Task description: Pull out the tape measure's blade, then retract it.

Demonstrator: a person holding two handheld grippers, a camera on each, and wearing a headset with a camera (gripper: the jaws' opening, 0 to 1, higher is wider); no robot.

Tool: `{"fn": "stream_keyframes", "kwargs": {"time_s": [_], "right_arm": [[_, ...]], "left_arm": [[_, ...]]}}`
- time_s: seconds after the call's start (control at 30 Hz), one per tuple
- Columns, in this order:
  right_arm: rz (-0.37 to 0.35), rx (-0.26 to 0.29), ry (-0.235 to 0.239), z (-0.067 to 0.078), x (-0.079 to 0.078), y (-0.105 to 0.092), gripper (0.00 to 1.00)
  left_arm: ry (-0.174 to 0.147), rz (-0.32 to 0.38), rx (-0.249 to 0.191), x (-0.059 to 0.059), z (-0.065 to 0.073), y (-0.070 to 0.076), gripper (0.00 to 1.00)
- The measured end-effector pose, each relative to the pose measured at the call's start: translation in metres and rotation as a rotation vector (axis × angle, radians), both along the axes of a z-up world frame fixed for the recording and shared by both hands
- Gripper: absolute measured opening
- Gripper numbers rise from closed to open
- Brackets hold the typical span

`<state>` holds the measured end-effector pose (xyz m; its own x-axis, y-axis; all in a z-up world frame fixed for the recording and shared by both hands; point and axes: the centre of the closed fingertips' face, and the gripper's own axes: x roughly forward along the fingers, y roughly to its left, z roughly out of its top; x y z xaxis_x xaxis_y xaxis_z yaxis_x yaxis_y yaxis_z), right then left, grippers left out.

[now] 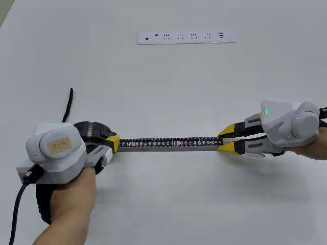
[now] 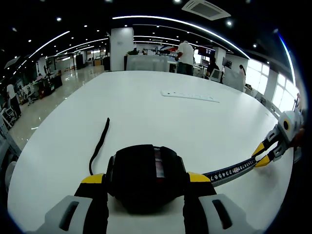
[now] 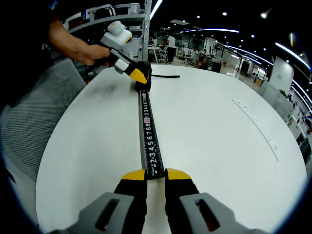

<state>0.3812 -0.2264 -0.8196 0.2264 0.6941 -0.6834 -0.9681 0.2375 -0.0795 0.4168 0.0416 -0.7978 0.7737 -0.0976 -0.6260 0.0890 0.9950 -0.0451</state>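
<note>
Fingers of the left gripper were clenched on the black tape measure, one yellow-tipped finger on each side of its case, which sat on the white desk at the left. The left hand wrapped the gripper's handle from below, with the forearm coming up from the near edge. A black cable hung from the gripper's rear. Just behind the case a thin black strap lay on the desk and trailed toward the far side; whether it was joined to the case could not be told.

From the case the blade ran straight out to the right, low along the desk, with its numbers facing up and a red mark near its middle.

At the blade's outer end the right gripper had its fingers closed on the tip, the two yellow tips pinching it from either side. The right hand held that gripper at the right edge. Its body pointed left along the blade, so the two grippers faced each other in one line.

Beyond the blade, toward the far side of the desk, a white power strip lay roughly parallel to it and well apart from both grippers. Off the desk's edge stood a grey mesh chair, and far back in the open office a person stood among other desks.
</note>
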Motion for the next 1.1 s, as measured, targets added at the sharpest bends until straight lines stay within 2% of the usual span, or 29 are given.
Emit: {"fn": "stream_keyframes", "kwargs": {"time_s": [1.1], "right_arm": [[0.000, 0.005, 0.000, 0.0020, 0.0027, 0.0101, 0.12]], "left_arm": [[0.009, 0.009, -0.022, -0.0007, 0.0009, -0.0003, 0.59]]}}
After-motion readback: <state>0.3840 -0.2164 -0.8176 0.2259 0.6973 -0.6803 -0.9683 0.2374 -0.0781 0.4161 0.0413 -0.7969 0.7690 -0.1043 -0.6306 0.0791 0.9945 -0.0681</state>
